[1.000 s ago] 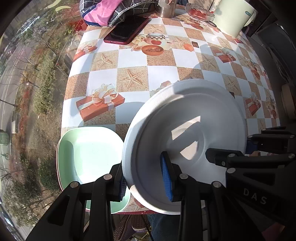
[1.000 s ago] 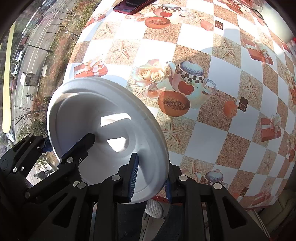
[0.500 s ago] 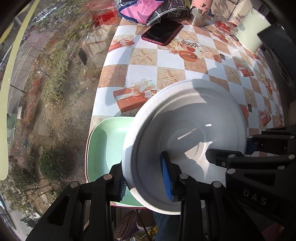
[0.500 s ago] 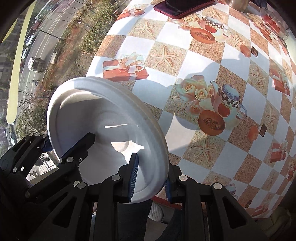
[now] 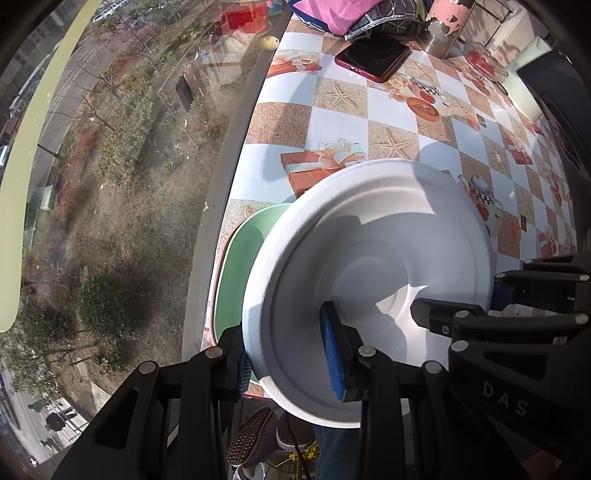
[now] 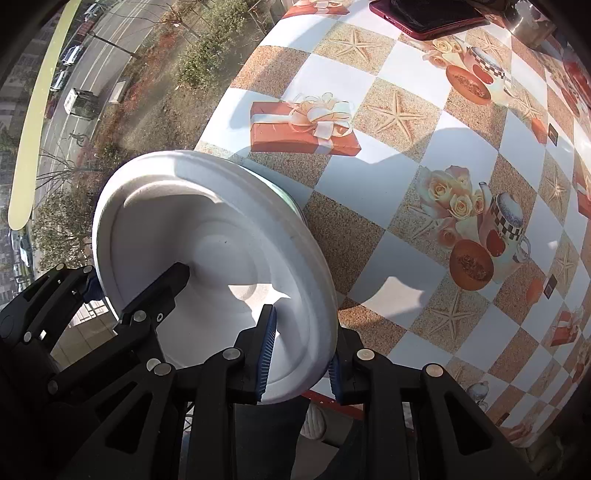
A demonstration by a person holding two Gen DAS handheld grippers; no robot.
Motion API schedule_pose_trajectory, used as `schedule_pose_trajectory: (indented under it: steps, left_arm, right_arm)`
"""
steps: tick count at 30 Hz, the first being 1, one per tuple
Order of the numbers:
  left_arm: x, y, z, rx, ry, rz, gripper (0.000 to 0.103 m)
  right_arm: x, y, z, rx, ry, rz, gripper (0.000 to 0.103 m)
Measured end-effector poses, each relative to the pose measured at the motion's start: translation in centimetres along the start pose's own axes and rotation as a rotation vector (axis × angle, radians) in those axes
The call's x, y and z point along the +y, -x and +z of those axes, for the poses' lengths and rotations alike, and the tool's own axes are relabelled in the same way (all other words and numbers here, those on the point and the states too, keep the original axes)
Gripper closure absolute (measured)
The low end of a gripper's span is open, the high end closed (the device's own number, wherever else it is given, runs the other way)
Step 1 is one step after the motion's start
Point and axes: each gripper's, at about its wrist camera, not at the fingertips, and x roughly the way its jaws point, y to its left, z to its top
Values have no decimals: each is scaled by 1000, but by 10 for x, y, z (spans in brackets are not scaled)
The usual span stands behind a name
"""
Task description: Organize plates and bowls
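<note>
- I have the white plate (image 5: 369,258) clamped on both sides: my left gripper (image 5: 288,354) grips its rim, one blue pad inside the dish and one behind it
- My right gripper (image 6: 299,354) is clenched on the opposite rim the same way, fingers (image 6: 266,350) pinching the edge
- The plate hangs tilted above the near corner of the counter (image 5: 343,122), partly covering the green plate (image 5: 236,280) lying there by the edge
- Further back on the counter I see a red phone (image 5: 373,59) and a peeling pink cup (image 5: 443,26), well apart from the plates
</note>
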Motion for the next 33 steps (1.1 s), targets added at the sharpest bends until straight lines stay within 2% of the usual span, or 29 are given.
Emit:
schedule_pose_trajectory:
  steps: [11,13,15,16,18,19,20,21,22,27,28,31,33]
  left_arm:
    - [13,-16,-1,31,21,7,67]
    - [12,-19,-2,27,6,30,64]
    - [12,-19,-5,20,4,46,52]
    - [14,-18,-6,15,8,55,48]
    - [19,-16,-6,5,19,48,42]
    - [21,-14,-5,-2,30,43,40]
    - [23,-13,-4,-3,40,44,32]
    - [24,-10,-3,-11,45,35,22]
    - [25,-8,-3,-22,44,30,22]
    - [14,13,-1,-102,-19,66,21]
    - [12,19,0,-125,-30,81,21]
    - [7,38,1,-185,-64,145,21]
    - [5,42,6,-171,-82,184,21]
  right_arm:
    - [8,-14,21,36,11,-3,75]
    - [9,-19,23,43,8,9,75]
    - [7,-18,23,44,1,18,75]
    - [1,-13,21,38,-2,16,70]
    - [-4,-8,21,19,-6,-7,53]
    - [-7,-3,21,5,-12,-10,41]
    - [-12,1,19,-9,-20,-4,30]
    - [-15,5,18,-20,-32,6,25]
    - [-18,9,17,-30,-41,10,15]
    - [-22,31,12,-90,-35,-22,11]
    - [-21,34,12,-97,-26,-32,0]
    - [-15,44,6,-137,-2,-52,0]
    - [-13,50,3,-164,4,-52,0]
